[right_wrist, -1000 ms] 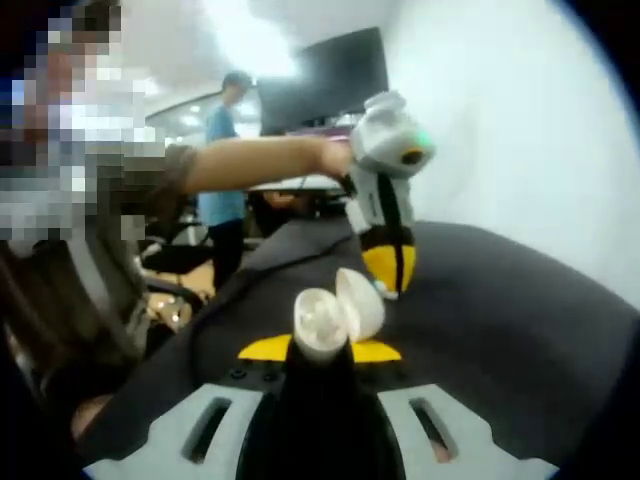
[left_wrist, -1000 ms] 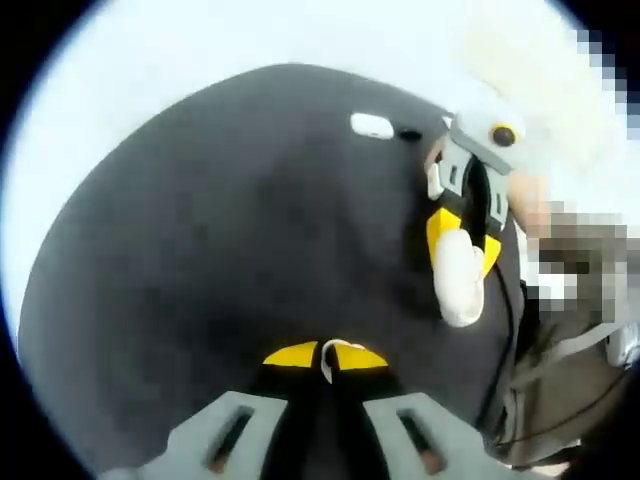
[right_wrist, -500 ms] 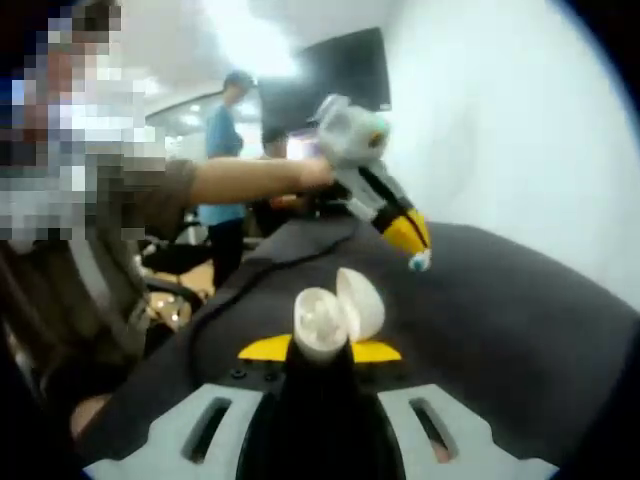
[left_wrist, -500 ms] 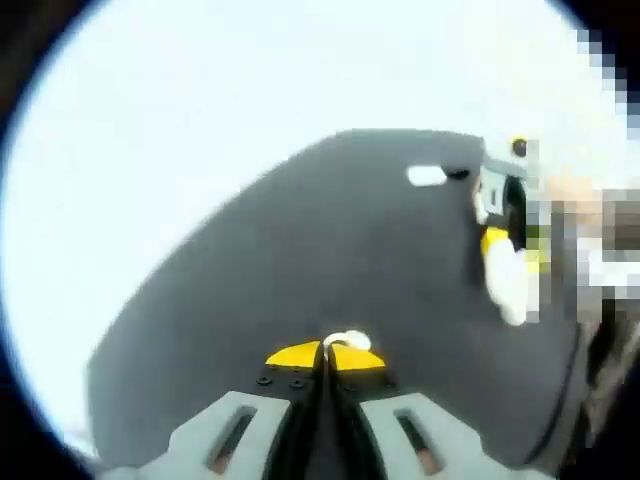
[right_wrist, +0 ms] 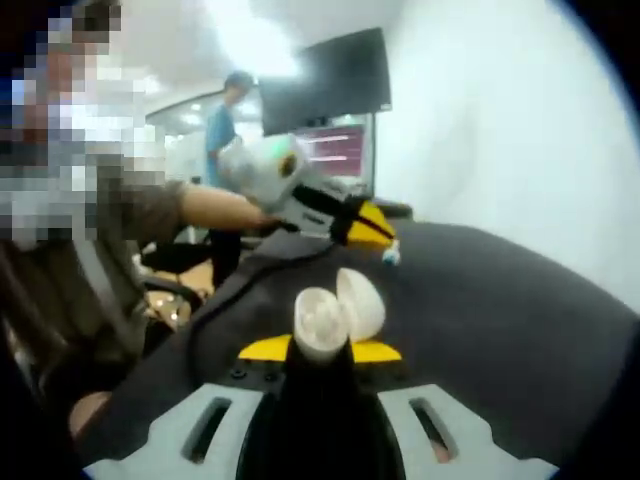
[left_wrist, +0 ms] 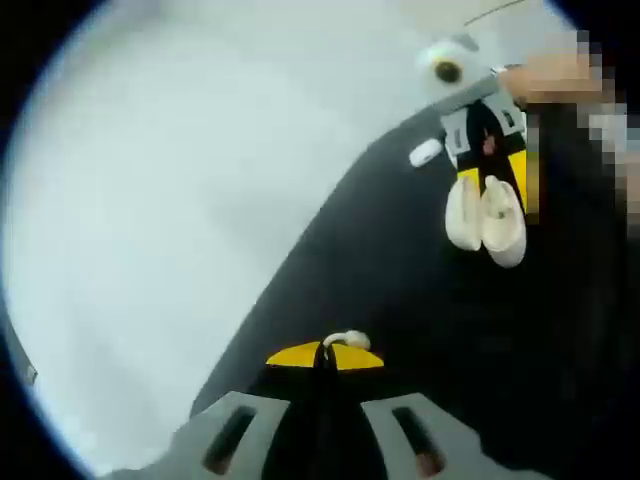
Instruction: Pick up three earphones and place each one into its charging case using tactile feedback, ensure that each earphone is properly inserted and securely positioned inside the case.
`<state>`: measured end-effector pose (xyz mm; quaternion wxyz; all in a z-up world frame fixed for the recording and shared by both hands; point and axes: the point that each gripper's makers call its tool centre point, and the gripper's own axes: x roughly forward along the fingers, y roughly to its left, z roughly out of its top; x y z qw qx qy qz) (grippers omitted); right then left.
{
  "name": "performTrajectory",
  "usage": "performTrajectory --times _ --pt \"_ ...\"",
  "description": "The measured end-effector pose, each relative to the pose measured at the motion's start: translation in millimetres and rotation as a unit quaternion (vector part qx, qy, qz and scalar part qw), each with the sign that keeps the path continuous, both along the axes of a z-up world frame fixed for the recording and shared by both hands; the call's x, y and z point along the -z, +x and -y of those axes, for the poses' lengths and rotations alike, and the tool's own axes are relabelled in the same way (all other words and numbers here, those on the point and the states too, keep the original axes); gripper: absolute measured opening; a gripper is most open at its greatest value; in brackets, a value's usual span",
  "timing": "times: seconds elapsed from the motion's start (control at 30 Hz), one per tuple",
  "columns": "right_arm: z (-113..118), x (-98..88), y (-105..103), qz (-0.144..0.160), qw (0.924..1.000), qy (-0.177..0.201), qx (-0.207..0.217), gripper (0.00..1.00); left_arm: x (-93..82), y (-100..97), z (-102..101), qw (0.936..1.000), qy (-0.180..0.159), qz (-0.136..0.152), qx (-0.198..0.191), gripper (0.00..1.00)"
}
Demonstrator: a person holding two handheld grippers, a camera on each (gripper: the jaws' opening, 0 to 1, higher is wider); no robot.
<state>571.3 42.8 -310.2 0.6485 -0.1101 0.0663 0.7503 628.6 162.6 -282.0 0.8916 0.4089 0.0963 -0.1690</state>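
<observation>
My left gripper (left_wrist: 325,356) is shut on a small white earphone (left_wrist: 347,341) that peeks out above its yellow tips. My right gripper (right_wrist: 320,350) is shut on an open white charging case (right_wrist: 335,312), lid tipped back to the right. In the left gripper view the right gripper (left_wrist: 492,190) hangs at the upper right with the open case (left_wrist: 487,218) below its yellow tips. In the right gripper view the left gripper (right_wrist: 382,240) reaches in from the left, its earphone (right_wrist: 391,256) just above and behind the case. Another white case (left_wrist: 425,153) lies on the black mat.
A black mat (left_wrist: 420,320) covers the white table (left_wrist: 160,220). A person's sleeve and forearm (right_wrist: 190,205) cross the right gripper view at left. Behind stand a dark monitor (right_wrist: 325,85) and a person in a blue shirt (right_wrist: 225,130).
My left gripper has tilted and swung with the earphone toward the open case, now lying nearly level just behind it. The right gripper and its case have stayed put.
</observation>
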Motion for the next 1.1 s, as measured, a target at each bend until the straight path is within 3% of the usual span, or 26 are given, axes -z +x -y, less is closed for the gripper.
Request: performTrajectory --times 0.23,0.27,0.4,0.7,0.8,0.9,0.97,1.03,1.07,1.1 --pt "-0.3 -0.1 -0.8 0.001 1.0 0.0 -0.001 0.21 21.2 -7.5 -2.2 0.9998 -0.014 -0.012 0.001 0.01" --pt "-0.4 -0.1 -0.8 0.001 1.0 0.0 -0.001 0.21 19.3 -7.5 -1.0 0.9998 -0.021 -0.003 0.007 0.01" --pt "-0.6 -0.1 -1.1 0.001 1.0 0.0 -0.001 0.21 18.3 -8.9 0.3 0.9989 -0.044 -0.015 0.006 0.01" --pt "-0.6 -0.1 -1.2 0.001 1.0 0.0 -0.001 0.21 18.3 -17.1 1.0 0.9992 -0.033 -0.016 0.013 0.01" --pt "-0.6 -0.1 -1.2 0.0 1.0 0.0 0.0 0.21 10.3 -18.5 -1.7 0.9993 -0.031 -0.013 0.017 0.01" --pt "-0.5 0.0 -1.3 0.001 1.0 0.0 0.0 0.21 0.2 -20.6 -1.6 0.9976 -0.056 -0.025 0.032 0.01" --pt "-0.6 0.0 -1.0 0.0 1.0 0.0 0.0 0.21 -7.9 -21.8 -2.4 0.9942 -0.085 -0.046 0.048 0.03" --pt "-0.7 0.0 -1.0 0.0 1.0 0.0 -0.001 0.21 -14.9 -23.2 0.6 0.9845 -0.13 -0.084 0.082 0.05" --pt "-0.7 0.0 -1.0 0.0 1.0 0.0 -0.001 0.21 -16.0 -24.6 3.6 0.9751 -0.157 -0.114 0.108 0.08" --pt "-0.7 0.0 -1.0 0.0 1.0 0.0 -0.001 0.21 -14.2 -29.1 8.3 0.9603 -0.187 -0.155 0.137 0.12"
